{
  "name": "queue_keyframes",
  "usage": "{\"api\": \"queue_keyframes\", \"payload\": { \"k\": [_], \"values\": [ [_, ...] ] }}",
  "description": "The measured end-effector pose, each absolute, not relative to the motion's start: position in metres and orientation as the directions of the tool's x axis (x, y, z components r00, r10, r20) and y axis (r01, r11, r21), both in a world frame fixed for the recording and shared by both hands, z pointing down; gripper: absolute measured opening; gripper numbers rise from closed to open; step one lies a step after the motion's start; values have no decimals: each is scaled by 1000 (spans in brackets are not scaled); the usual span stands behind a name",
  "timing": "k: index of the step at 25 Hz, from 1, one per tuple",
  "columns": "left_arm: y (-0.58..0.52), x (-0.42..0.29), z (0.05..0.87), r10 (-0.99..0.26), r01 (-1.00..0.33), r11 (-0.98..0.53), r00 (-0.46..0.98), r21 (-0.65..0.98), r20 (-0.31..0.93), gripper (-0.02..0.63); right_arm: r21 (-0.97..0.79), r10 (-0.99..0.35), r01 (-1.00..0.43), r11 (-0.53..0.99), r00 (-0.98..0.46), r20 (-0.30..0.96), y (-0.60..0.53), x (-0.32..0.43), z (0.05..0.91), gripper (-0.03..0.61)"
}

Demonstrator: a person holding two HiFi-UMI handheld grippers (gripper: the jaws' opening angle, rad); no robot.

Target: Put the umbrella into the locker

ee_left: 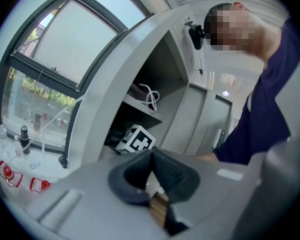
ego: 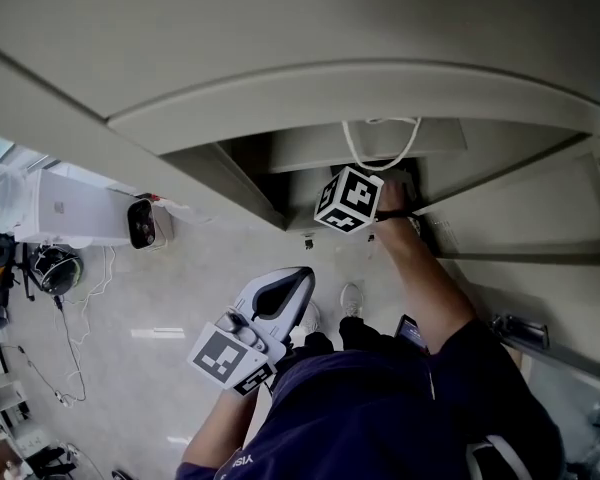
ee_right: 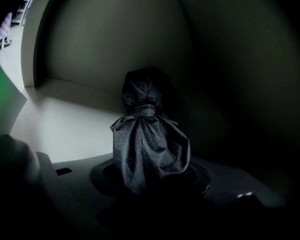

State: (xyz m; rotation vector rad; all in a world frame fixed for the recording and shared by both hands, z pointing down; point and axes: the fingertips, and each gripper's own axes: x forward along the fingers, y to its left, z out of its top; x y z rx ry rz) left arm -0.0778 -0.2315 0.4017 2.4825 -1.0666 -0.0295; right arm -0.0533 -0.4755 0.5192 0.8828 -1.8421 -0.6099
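Now the right gripper (ee_right: 151,183) clamps the dark grey folded fabric umbrella (ee_right: 149,134) around its bunched cloth: seemingly light, soft, slippery. The left gripper (ee_left: 151,180) has its jaws together.

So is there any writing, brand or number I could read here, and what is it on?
Nothing here reads clearly.
White letters on the person's dark sleeve: cut off at the picture's edge, too small to read.
Red labels by the window: blurred, unreadable.
Near marker cube and far marker cube: black-and-white square patterns, no words.
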Motion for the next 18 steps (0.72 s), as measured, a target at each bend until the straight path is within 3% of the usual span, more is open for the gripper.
{"api": "queue_keyframes", "payload": {
  "k": [11,18],
  "values": [
    [-232,-76,397,-704,-686,-609,699,398,128,2,639,-721,-334,693,-313,619,-460,-53,520,219],
    [-224,-78,396,-704,-686,-613,699,393,123,3,572,-691,-389,722,-364,625,-444,-51,515,278]
  ]
}}
